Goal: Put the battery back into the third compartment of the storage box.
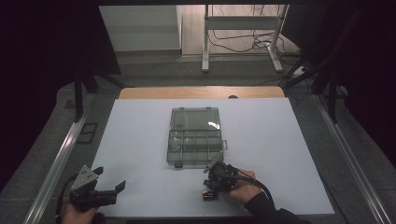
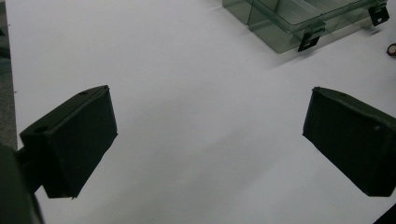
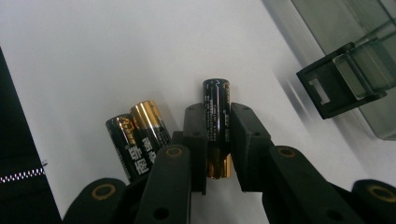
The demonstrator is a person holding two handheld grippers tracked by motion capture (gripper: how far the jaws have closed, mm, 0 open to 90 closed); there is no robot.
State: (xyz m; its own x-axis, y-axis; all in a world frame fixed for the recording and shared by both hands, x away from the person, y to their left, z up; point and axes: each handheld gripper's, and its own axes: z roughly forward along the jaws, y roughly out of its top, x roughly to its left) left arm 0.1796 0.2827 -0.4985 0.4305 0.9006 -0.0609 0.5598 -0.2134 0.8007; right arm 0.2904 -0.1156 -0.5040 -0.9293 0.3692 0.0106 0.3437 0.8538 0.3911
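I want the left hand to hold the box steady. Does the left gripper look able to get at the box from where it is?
Probably yes. The left gripper is open with nothing between its jaws, and only bare table lies between it and the box. The right gripper, shut on a battery, sits off to the side.

The black-and-gold battery (image 3: 217, 126) is partly hidden between the right gripper's (image 3: 218, 140) pads. The clear compartment box (image 2: 299, 18) is cut off at the picture's top edge. In the high view, the batteries (image 1: 210, 196) are too small to count.

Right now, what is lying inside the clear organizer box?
Through the organizer box, divider walls show and the visible compartments look empty; glare hides some. The right hand-held gripper clamps a battery outside it.
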